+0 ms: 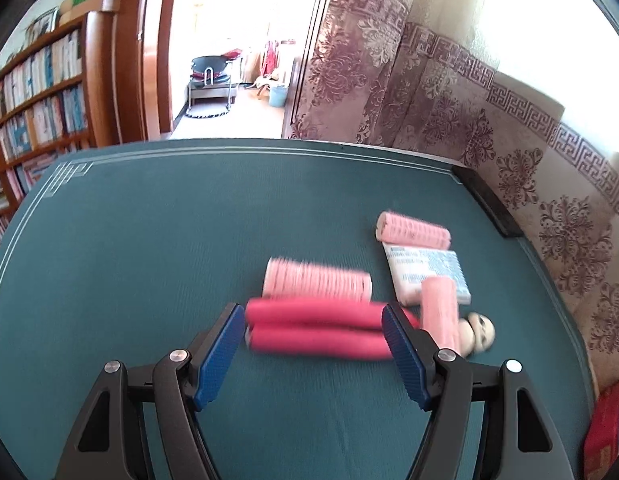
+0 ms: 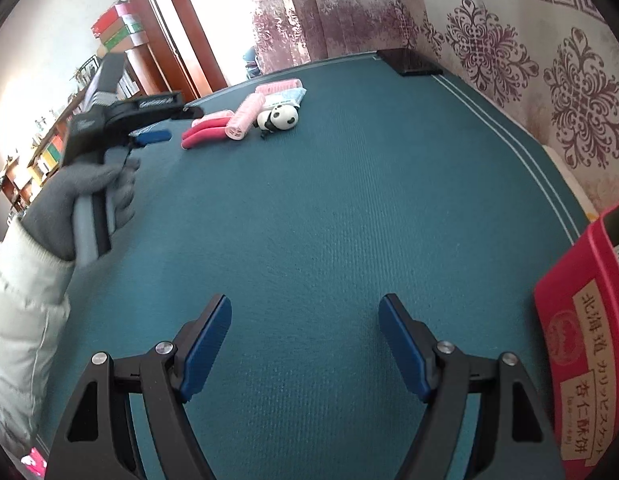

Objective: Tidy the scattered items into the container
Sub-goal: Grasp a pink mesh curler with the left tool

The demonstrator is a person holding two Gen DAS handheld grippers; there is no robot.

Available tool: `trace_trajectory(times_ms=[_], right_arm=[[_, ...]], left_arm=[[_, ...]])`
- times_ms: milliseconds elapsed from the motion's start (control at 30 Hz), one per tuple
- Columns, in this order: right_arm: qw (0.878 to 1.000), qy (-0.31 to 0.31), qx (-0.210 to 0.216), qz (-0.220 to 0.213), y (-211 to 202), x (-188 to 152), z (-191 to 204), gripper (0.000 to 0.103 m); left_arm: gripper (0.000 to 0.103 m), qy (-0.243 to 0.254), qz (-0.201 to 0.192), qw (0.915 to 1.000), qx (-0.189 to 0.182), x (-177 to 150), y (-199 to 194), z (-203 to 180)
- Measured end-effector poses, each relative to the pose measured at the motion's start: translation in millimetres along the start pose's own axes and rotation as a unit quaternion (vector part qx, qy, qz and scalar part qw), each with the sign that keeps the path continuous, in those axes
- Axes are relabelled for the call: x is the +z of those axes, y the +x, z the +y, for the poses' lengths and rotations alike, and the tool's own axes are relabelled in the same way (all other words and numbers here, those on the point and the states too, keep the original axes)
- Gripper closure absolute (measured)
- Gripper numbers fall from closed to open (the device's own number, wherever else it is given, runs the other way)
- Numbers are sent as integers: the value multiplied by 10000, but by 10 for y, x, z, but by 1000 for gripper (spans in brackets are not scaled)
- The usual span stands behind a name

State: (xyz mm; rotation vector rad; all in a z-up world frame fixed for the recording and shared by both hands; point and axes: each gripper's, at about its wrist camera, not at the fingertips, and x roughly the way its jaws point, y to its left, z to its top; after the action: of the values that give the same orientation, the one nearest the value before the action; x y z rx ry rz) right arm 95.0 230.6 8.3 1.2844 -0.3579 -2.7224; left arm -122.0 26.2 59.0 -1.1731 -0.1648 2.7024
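A folded dark pink foam roller (image 1: 315,330) lies on the green table mat (image 1: 129,260). My left gripper (image 1: 313,330) is open with its blue pads either side of the roller's ends. Behind it lie pale pink hair rollers (image 1: 317,282), (image 1: 413,232), (image 1: 439,308), a white tissue packet (image 1: 427,272) and a panda toy (image 1: 479,332). In the right wrist view the same pile (image 2: 245,116) sits far off with the panda (image 2: 278,119), and the left gripper (image 2: 151,136) is beside it. My right gripper (image 2: 305,344) is open and empty over bare mat. A red box (image 2: 585,340) stands at the right.
A black object (image 2: 409,62) lies at the mat's far right corner by the patterned curtain (image 1: 489,128). A bookshelf (image 1: 37,92) and an open doorway are beyond the far edge. The red box also shows in the left wrist view (image 1: 605,432).
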Motion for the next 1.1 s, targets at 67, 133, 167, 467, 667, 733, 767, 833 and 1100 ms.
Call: trace_trajectory(times_ms=[67,133,167,467,667,733,767,833,1100], right_arm=[[10000,23,17,44,26,1,-15,24],[10000,5,12,44,31,0,-11,24],[10000,-11,5,43,31,2,-5,24],[9996,-207,-152,72,83,30,69,22],[9993,-274,-250,89,100,29,95,22],[9991,-297,-286,92,106,34,107,22],[9990,-306,-299,93,105,37,110,22],[9990,-310,-309,95,111,45,116,22],[9987,-487,-130,-36,238,354,263,22]], left_arm=[[31,80,66,9999,56,51,126,-30],[31,210,157,9996,138,94,274,-63],[30,242,193,9995,116,103,323,-66],[22,411,225,9987,222,141,510,-85],[22,452,262,9982,290,197,576,-101],[22,454,256,9981,322,210,592,-100],[26,450,246,9982,322,205,584,-95],[29,409,197,9986,277,195,560,-74],[29,206,149,9996,159,-88,241,142]])
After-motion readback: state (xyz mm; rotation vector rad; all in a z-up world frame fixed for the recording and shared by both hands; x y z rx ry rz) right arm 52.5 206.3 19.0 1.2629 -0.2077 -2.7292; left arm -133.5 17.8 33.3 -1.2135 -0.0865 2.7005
